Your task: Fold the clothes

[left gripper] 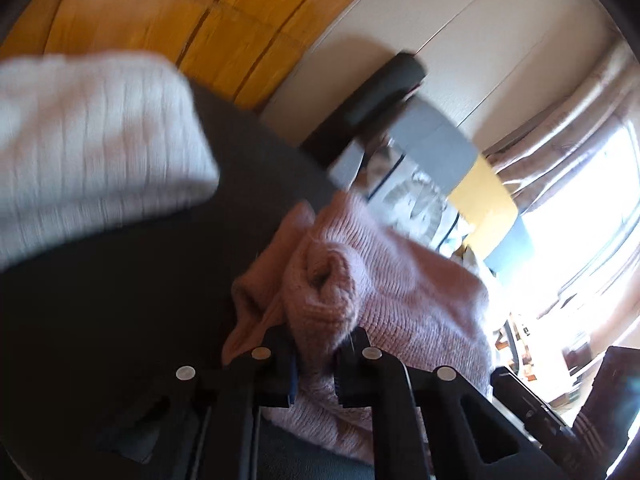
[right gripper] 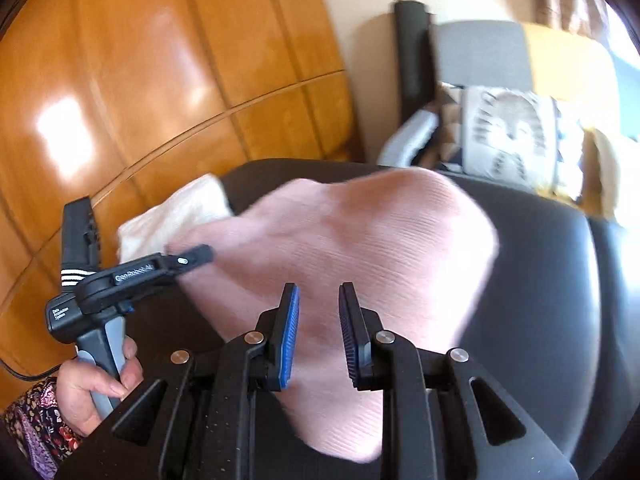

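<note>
We see the left tongs (left gripper: 316, 344) clenched on a bunched fold of the pink sweater (left gripper: 384, 280), which lies on the dark seat (left gripper: 120, 300), w/ the right tongs (right gripper: 319, 328) parted above the knit, gripping nothing.

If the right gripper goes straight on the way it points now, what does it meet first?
Most likely the pink knit garment, which lies directly ahead of the right gripper and between its parted fingers. Depth is blurred, so contact may already exist.

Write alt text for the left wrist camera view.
The left gripper has its jaws closed on a bunched pink knit garment on a dark surface. A folded white knit lies beyond, blurred.
</note>
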Available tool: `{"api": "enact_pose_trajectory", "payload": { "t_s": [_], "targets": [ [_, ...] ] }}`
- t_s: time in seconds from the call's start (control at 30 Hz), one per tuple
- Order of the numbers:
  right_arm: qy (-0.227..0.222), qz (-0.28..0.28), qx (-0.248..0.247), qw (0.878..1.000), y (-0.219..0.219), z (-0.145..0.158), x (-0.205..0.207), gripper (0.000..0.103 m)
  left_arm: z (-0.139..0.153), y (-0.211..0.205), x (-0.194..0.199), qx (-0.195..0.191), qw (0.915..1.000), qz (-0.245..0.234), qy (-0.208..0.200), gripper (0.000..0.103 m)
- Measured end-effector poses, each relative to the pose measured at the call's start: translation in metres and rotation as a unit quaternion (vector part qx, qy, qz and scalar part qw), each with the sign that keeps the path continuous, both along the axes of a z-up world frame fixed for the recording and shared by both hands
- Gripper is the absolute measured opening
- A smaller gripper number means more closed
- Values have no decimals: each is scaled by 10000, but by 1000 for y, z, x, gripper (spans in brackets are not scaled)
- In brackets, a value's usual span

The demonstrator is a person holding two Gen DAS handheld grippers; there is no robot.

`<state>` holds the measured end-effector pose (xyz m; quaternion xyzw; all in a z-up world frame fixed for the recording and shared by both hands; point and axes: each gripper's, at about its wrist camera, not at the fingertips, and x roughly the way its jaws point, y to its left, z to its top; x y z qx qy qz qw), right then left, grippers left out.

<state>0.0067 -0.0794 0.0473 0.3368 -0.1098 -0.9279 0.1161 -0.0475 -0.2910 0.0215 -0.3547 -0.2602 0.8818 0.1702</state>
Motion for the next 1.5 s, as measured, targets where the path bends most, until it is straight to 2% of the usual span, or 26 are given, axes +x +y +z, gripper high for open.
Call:
{"api": "enact_pose_trajectory", "payload": {
  "t_s": [0.07,0.17,0.2,0.27,0.33,0.4,0.47,0.5,0.53,0.63,0.73,0.77,0.8,0.83,0.87,1.0,1.13,1.2,1.33,1.4,1.47,1.5],
  "targets": [
    [-109,-160,-123,9997,15,-4,8,23,0,0,-1,-262,9996,48,-39,12],
    [-216,-244,-272,9991,30,-9,25,23,-15,7,-21,-912,9947,124,-455,12],
    [-267,-214,-286,9990,32,-10,31,24,-25,6,-29,-916,9936,135,-639,13],
    [-338,-77,-215,9992,30,-13,41,45,-36,-5,-32,-573,9956,214,-706,18],
    [-312,134,72,9994,19,-18,49,53,-38,-6,-34,-538,9959,162,-702,20],
    [-361,342,543,9973,-1,-28,53,53,-36,0,-39,-748,9950,72,-651,22],
    [-351,122,1326,9905,-19,-40,56,53,-35,1,-42,-870,9940,-19,-666,23],
    [-366,212,1456,9884,-25,-46,59,53,-35,1,-44,-889,9936,-46,-700,25],
    [-381,303,1586,9861,-30,-53,61,53,-36,-2,-47,-842,9936,-64,-755,32],
    [-344,381,1866,9811,-40,-66,62,53,-43,-10,-52,-582,9943,-164,-881,33],
    [-311,227,2120,9765,-44,-73,55,53,-43,-7,-53,-752,9936,-267,-805,33],
    [-300,176,2204,9748,-45,-76,52,50,-42,-4,-52,-857,9930,-269,-765,33],
    [-290,124,2228,9744,-46,-77,50,38,-42,-2,-49,-941,9925,-262,-740,33],
    [-289,60,1924,9809,-38,-74,48,21,-42,-1,-47,-974,9921,-252,-746,34],
    [-273,-30,1768,9839,-30,-72,47,18,-42,0,-47,-979,9919,-240,-769,34],
    [-139,-397,1496,9879,2,-62,53,15,-43,5,-41,-947,9915,-247,-860,34],
    [-87,-767,1330,9881,36,-54,62,10,-44,18,-21,-1070,9891,-520,-863,34],
    [-85,-971,1249,9874,53,-51,71,1,-42,27,-13,-1044,9883,-618,-920,35],
    [-166,-1344,1115,9845,90,-48,85,0,-40,47,0,-987,9871,-708,-1042,35],
    [-211,-1249,507,9906,105,-46,95,2,-40,52,8,-968,9870,-727,-1059,35],
    [-491,-739,-460,9950,115,-51,94,8,-40,55,15,-968,9875,-695,-1032,35],
    [-597,-477,-939,9926,116,-55,92,11,-40,55,16,-955,9880,-659,-1016,35]
  ]
}}
